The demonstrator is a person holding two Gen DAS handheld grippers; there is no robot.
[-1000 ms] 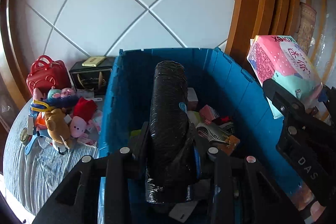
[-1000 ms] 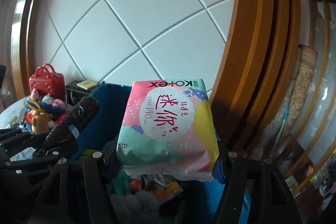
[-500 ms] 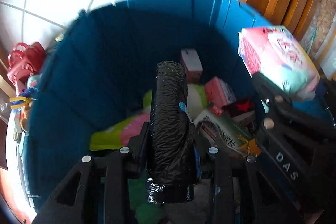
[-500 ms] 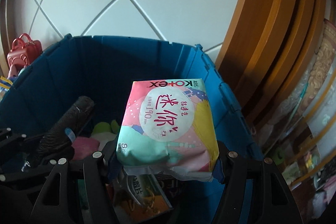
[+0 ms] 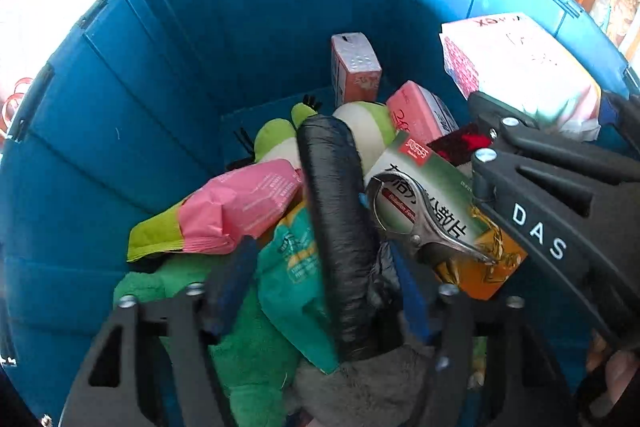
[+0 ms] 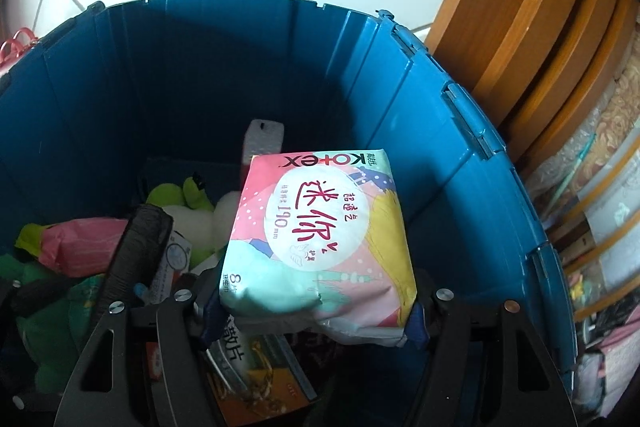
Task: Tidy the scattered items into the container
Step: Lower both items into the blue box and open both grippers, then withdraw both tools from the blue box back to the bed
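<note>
Currently: left claw (image 5: pixel 320 291) open around black roll (image 5: pixel 336 227), light, crinkly; right claw (image 6: pixel 316 311) pinching soft pad pack (image 6: pixel 320 239) over blue bin (image 6: pixel 420 115).

We see two matte-black plastic grippers: the left gripper (image 5: pixel 326 291) and right gripper (image 6: pixel 316 311) share triangular cut-outs, silver screw heads and blue pads on the fingers (image 5: pixel 230 283). White letters "DAS" mark the right one's side; bare skin, possibly a fingertip, shows blurred at the frame's lower right.
</note>
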